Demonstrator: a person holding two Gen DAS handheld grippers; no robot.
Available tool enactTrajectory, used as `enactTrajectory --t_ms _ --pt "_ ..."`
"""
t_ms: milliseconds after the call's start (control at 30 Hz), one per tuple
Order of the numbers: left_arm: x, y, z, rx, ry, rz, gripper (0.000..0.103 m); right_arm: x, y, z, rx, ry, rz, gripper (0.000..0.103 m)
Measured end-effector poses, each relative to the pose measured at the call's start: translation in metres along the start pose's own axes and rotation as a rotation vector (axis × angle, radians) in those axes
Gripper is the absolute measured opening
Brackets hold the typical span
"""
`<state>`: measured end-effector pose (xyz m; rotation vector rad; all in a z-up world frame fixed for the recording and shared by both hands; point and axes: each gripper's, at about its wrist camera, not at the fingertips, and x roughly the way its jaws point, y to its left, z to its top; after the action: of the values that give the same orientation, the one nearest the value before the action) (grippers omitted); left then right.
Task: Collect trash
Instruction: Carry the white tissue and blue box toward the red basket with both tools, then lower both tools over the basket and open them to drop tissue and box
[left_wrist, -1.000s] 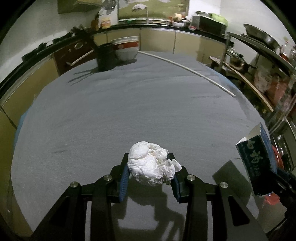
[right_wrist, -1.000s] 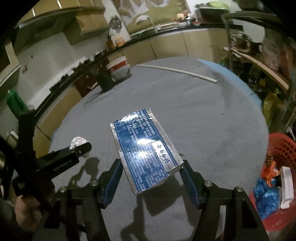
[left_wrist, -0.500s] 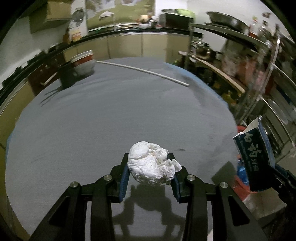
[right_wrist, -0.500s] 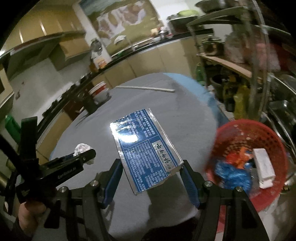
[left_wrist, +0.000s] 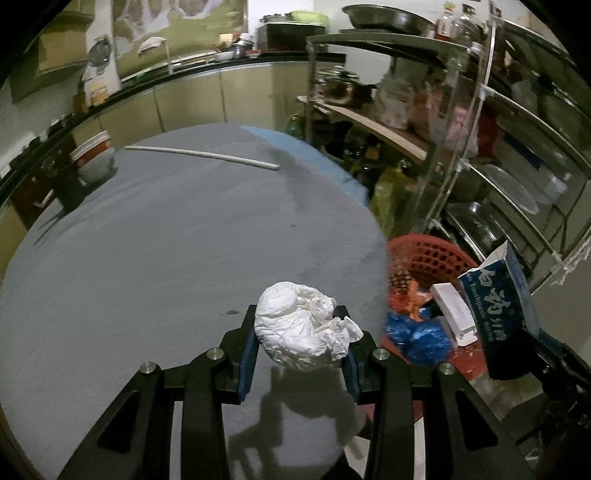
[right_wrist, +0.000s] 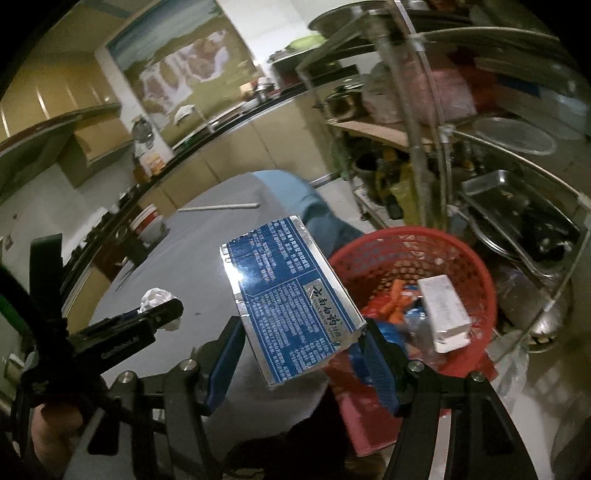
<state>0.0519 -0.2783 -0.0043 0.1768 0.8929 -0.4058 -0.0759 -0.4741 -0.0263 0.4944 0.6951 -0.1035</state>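
Basket (right_wrist: 417, 258) sits right of centre in my right view, box (right_wrist: 291, 295) clamped in my right fingers (right_wrist: 303, 354), long axis up-left, overlapping its near rim. Left fingers (left_wrist: 299, 350) pinch tissue wad (left_wrist: 303, 328) over tabletop (left_wrist: 147, 258); basket further right. Right hand nearer.

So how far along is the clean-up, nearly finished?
Getting there. Some rubbish already lies in the red basket. In hand: the left tongs grip a crumpled white paper ball, the right tongs a flattened blue toothpaste box; neither has been dropped in. On the grey table, a thin white stick and a bowl remain.
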Motion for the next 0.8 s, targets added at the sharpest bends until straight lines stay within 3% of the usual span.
enactTrajectory --t_ms 467,800 --pt "0.023 -0.064 0.015 0.059 0.032 -0.104 0.041 -0.023 -0.062 0.012 0.081 -0.055 -0.12 0.066" --pt "0.039 -0.094 0.024 0.098 0.055 -0.149 0.041 -0.016 -0.086 0.019 0.106 -0.04 -0.16 0.066"
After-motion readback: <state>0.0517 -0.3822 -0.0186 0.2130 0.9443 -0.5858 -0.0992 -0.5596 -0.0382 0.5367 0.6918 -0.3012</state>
